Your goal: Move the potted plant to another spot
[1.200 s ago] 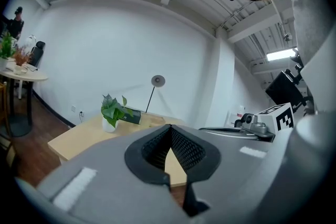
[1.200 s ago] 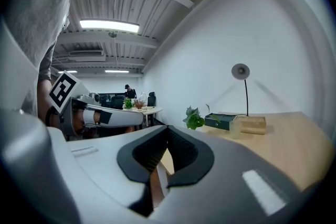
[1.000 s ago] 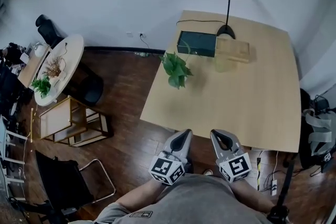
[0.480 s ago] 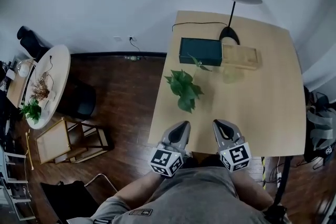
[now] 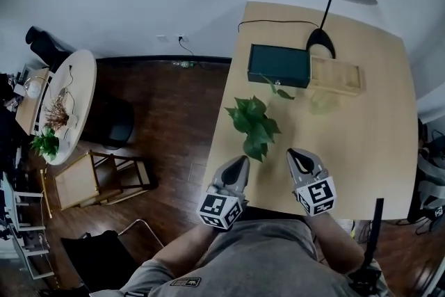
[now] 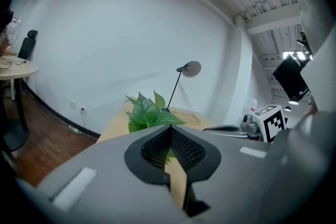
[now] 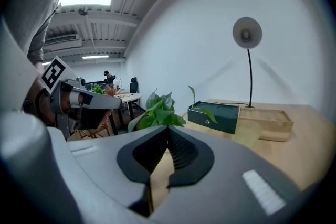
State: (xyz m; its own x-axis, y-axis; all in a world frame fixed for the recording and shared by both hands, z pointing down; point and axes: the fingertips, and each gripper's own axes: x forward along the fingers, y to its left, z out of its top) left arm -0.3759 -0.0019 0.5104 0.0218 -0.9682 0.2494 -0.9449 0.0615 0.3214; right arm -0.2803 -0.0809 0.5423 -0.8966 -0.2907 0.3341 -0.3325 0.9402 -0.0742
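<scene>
- The potted plant [image 5: 254,125] stands upright on the table [image 5: 361,149], near its left edge.
- The left gripper [image 5: 240,162] and right gripper [image 5: 297,154], both closed and empty, are at the table's near edge. The plant is ahead between them, nearer the left.

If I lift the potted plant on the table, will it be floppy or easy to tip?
The potted plant shows soft leaves on thin stems, so they likely bend if squeezed. Its foliage spreads wide and hides its base from above, so it may be top-heavy and tip. One long shoot reaches toward the green box and could snag.
</scene>
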